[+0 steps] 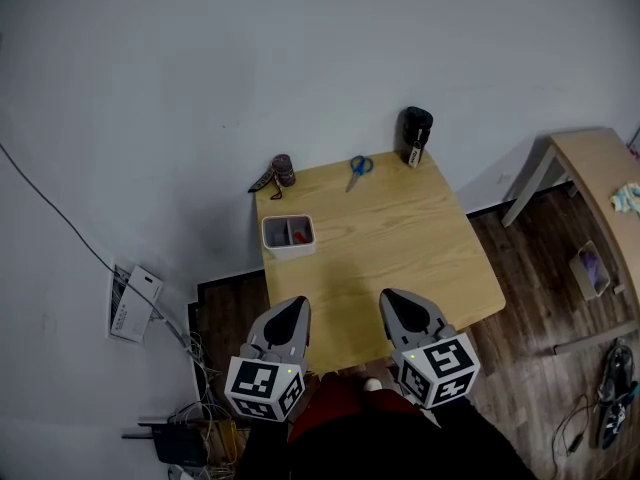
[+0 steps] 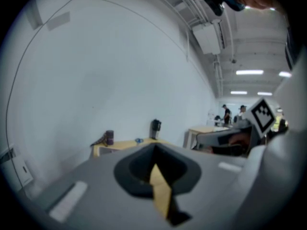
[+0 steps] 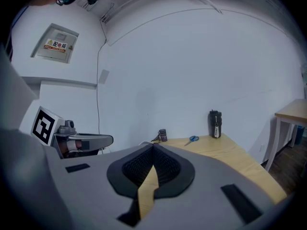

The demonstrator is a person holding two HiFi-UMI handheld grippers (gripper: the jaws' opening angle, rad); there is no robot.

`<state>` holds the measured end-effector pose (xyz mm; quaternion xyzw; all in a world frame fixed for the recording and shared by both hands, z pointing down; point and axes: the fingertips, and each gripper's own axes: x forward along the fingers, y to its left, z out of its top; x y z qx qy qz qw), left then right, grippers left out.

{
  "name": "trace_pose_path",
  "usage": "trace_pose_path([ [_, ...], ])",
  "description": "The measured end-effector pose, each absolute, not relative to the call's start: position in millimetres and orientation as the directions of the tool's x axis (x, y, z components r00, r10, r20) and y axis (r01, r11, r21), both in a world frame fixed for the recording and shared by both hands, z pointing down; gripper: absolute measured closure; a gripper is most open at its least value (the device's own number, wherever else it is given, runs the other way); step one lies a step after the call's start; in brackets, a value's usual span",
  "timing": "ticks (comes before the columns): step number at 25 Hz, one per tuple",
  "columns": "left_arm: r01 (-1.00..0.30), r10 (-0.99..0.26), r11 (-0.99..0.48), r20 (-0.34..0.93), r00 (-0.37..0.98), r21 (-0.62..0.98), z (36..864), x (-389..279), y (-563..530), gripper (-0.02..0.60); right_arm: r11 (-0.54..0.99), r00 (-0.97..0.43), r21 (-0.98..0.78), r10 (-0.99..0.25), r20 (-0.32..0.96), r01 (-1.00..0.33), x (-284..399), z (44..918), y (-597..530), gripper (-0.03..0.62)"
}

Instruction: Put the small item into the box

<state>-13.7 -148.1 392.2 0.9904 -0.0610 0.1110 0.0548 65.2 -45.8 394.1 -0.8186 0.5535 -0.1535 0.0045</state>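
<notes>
A white box (image 1: 288,235) stands on the left part of the wooden table (image 1: 400,248), with something red and something grey inside. At the table's far edge lie blue scissors (image 1: 358,166), a small purple roll (image 1: 284,169) with a patterned strip beside it, and a black bottle (image 1: 415,136). My left gripper (image 1: 293,310) and right gripper (image 1: 399,304) hover over the table's near edge, both shut with nothing between the jaws. The left gripper view shows closed jaws (image 2: 154,150) and the roll (image 2: 110,137) far off. In the right gripper view the jaws (image 3: 153,150) meet, with the scissors (image 3: 193,139) and the bottle (image 3: 215,123) beyond.
A white wall runs behind the table. On the floor at left lie a white device (image 1: 135,301) and tangled cables (image 1: 195,428). A second light table (image 1: 600,183) stands at right, with shoes (image 1: 612,393) below it. People stand far off in the left gripper view.
</notes>
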Motion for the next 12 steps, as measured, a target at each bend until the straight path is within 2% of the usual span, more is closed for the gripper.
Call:
trace_pose_path([
  [12, -0.173, -0.162, -0.983, 0.152, 0.975, 0.062, 377.5, -39.3, -119.2, 0.580, -0.379, 0.345, -0.187, -0.919, 0.192, -0.906, 50.2, 381.6, -5.5, 0.586],
])
